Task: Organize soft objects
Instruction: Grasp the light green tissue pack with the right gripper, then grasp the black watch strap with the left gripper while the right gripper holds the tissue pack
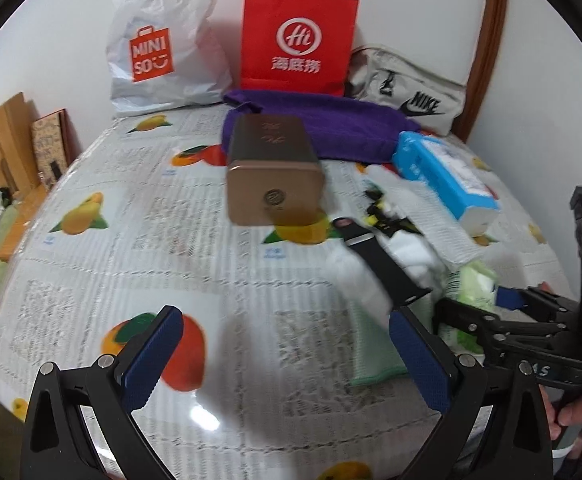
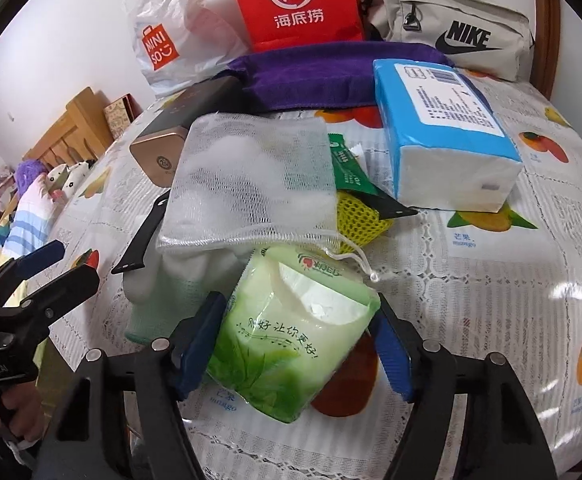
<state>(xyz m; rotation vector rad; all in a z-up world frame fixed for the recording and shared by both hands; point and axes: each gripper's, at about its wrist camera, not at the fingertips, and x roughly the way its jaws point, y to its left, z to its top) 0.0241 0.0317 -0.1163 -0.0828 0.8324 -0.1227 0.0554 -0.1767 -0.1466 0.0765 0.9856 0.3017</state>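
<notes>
Slippage is the main risk: the right tool (image 2: 293, 356) straddles the green tissue pack (image 2: 291, 340), blue pads at its sides but not clearly pressing, so the slick wrapper could squirm free. The pack lies low centre on the counter (image 2: 491, 300), long axis running lower-left to upper-right, torn opening toward the mesh pouch (image 2: 251, 184). The left tool (image 1: 287, 356) gapes empty.

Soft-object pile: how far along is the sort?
Nothing looks sorted yet: the white mesh pouch, yellow net, blue tissue pack and purple towel lie jumbled on the tablecloth. In hand: the right gripper straddles the green tissue pack. The left gripper is open, empty. Everything else remains.
</notes>
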